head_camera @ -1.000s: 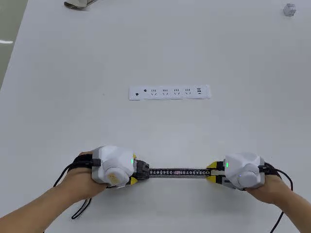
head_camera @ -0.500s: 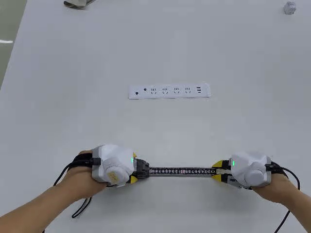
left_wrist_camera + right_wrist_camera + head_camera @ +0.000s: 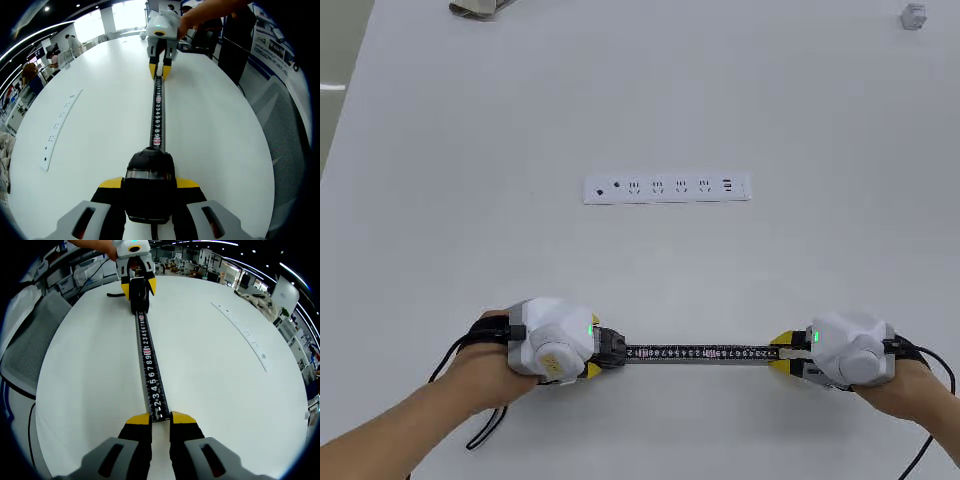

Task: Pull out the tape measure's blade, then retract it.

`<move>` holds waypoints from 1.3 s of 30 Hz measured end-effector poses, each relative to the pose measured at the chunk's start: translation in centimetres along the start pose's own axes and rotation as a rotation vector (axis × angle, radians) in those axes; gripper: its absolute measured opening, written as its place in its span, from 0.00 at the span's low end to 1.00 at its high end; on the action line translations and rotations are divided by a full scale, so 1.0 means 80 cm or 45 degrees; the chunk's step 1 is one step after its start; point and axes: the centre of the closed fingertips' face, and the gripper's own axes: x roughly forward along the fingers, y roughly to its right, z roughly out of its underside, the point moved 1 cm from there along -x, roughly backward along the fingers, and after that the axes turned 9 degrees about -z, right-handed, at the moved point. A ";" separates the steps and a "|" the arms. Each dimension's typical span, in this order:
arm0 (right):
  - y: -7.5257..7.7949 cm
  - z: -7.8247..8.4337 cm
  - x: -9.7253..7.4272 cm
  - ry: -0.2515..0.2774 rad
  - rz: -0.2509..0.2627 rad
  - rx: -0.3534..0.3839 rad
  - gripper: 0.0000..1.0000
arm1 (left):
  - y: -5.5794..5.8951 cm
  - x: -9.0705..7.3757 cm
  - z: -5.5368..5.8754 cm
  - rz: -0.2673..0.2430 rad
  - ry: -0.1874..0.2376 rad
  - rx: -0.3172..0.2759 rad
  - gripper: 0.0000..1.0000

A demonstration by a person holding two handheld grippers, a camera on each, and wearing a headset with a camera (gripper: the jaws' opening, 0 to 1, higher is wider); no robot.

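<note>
The black tape measure case point(image 3: 150, 182) sits between the jaws of my left gripper point(image 3: 150, 184), which is shut on it; in the head view the case point(image 3: 611, 349) is at the lower left. Its black blade with white numbers point(image 3: 700, 353) runs right across the white table to my right gripper point(image 3: 786, 353). In the right gripper view the blade's end point(image 3: 159, 414) is pinched between the yellow fingertips of my right gripper point(image 3: 160, 418). The blade point(image 3: 148, 360) stretches away to the left gripper point(image 3: 136, 280) at the far end. In the left gripper view the right gripper point(image 3: 161, 65) holds the far end.
A white power strip point(image 3: 667, 188) lies on the table point(image 3: 640, 270) beyond the blade. A small pale object point(image 3: 913, 15) sits at the far right corner, and another item point(image 3: 475, 6) at the far left. People and desks stand in the background of the gripper views.
My right gripper has moved further right with the blade's end, so more blade shows between the grippers. The left gripper and case have stayed nearly in place.
</note>
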 end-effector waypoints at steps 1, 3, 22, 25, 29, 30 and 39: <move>0.000 0.000 -0.001 -0.001 0.000 0.000 0.11 | 0.000 0.000 0.000 0.000 0.000 0.000 0.33; 0.000 0.001 -0.001 -0.002 -0.002 0.002 0.11 | 0.000 0.000 0.000 0.000 0.000 0.002 0.33; 0.001 -0.001 0.001 -0.083 -0.011 -0.035 0.14 | 0.001 0.000 -0.002 -0.009 0.019 0.017 0.33; 0.002 -0.001 0.002 -0.097 -0.013 -0.044 0.14 | 0.001 0.000 -0.002 -0.009 0.018 0.024 0.34; 0.002 0.000 0.003 -0.119 -0.010 -0.061 0.15 | 0.001 0.000 -0.003 -0.007 0.021 0.032 0.34; 0.003 0.001 0.003 -0.122 -0.008 -0.059 0.15 | 0.001 0.000 -0.003 -0.007 0.022 0.032 0.34; 0.002 -0.001 0.001 -0.174 0.012 -0.036 0.16 | 0.001 0.001 -0.003 -0.015 0.023 0.040 0.35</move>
